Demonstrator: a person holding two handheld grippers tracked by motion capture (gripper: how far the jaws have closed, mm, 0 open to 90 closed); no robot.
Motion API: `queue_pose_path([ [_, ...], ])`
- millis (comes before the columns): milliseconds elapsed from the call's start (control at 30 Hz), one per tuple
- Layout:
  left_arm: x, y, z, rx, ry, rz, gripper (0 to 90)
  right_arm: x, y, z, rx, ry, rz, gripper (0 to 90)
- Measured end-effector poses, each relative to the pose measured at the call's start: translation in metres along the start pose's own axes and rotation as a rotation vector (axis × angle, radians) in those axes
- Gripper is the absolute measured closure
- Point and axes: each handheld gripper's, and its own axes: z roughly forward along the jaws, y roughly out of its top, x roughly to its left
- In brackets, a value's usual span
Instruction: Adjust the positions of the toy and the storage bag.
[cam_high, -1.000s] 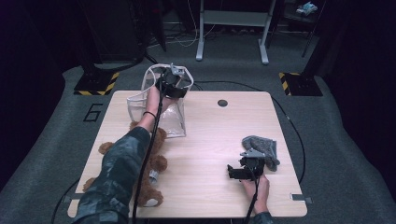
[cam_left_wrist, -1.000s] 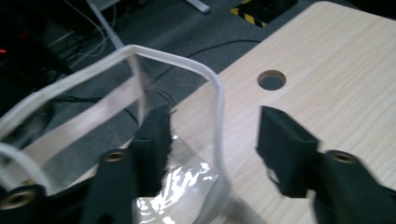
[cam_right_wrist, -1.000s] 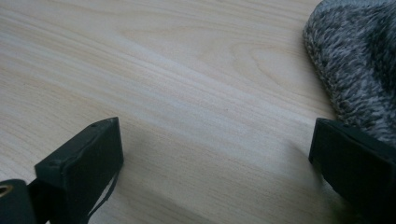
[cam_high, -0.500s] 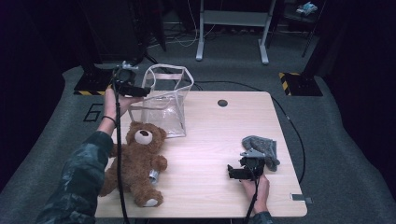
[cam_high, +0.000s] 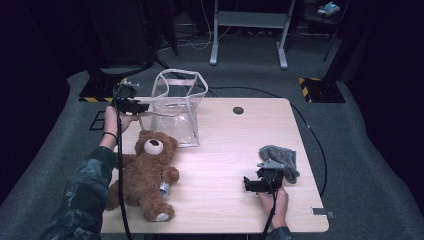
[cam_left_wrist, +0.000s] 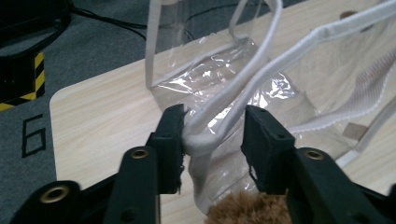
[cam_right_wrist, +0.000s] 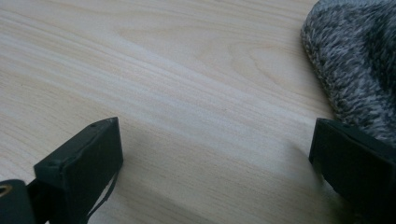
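A clear plastic bag (cam_high: 177, 107) with white trim stands upright at the table's far left. My left gripper (cam_high: 142, 106) is at the bag's left side. In the left gripper view the bag's white handle strap (cam_left_wrist: 205, 135) loops between the jaws of that gripper (cam_left_wrist: 212, 126). The jaws have just been closing. The strap touches one pad and a gap is left at the other. A brown teddy bear (cam_high: 145, 172) lies on its back in front of the bag. My right gripper (cam_high: 247, 184) rests open on the table beside a grey knitted cloth (cam_high: 281, 159).
The wooden table (cam_high: 235, 145) has a round cable hole (cam_high: 238, 110) near its far edge. Grey carpet, a desk frame (cam_high: 247, 30) and yellow-black floor markings (cam_high: 320, 85) lie beyond. In the right gripper view the knitted cloth (cam_right_wrist: 355, 60) lies near one jaw.
My left hand has moved from above the bag's mouth to its left side and come down a little, uncovering the bear. The right hand has stayed put.
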Motion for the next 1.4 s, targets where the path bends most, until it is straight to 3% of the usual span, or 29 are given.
queue_pose_path([
  [67,-0.001,0.001,0.001,-0.002,0.010,0.005,61.8,0.000,0.000,0.000,0.000,0.000,0.001,2.0],
  [333,-0.006,0.007,0.015,-0.029,0.062,-0.038,74.4,0.000,0.000,0.000,-0.001,0.000,0.001,2.0],
  [633,-0.019,0.022,0.027,-0.019,0.075,-0.013,75.9,0.000,0.000,0.000,-0.002,0.000,0.002,2.0],
  [767,-0.028,0.026,0.029,-0.021,0.044,0.006,76.1,0.000,0.000,0.000,-0.002,0.000,0.002,2.0],
  [867,-0.033,0.032,0.030,-0.026,0.024,-0.016,76.1,0.000,0.000,0.000,-0.002,0.000,0.001,2.0],
  [933,-0.036,0.034,0.031,-0.026,0.018,-0.011,76.2,0.000,0.000,0.000,-0.002,0.000,0.001,2.0],
  [1133,-0.063,0.040,0.036,-0.035,-0.042,0.011,76.5,0.000,0.000,0.000,-0.002,-0.001,0.001,2.0],
  [1400,-0.083,0.042,0.033,-0.030,-0.089,0.025,77.1,0.000,0.000,0.001,-0.004,0.002,0.003,2.1],
])
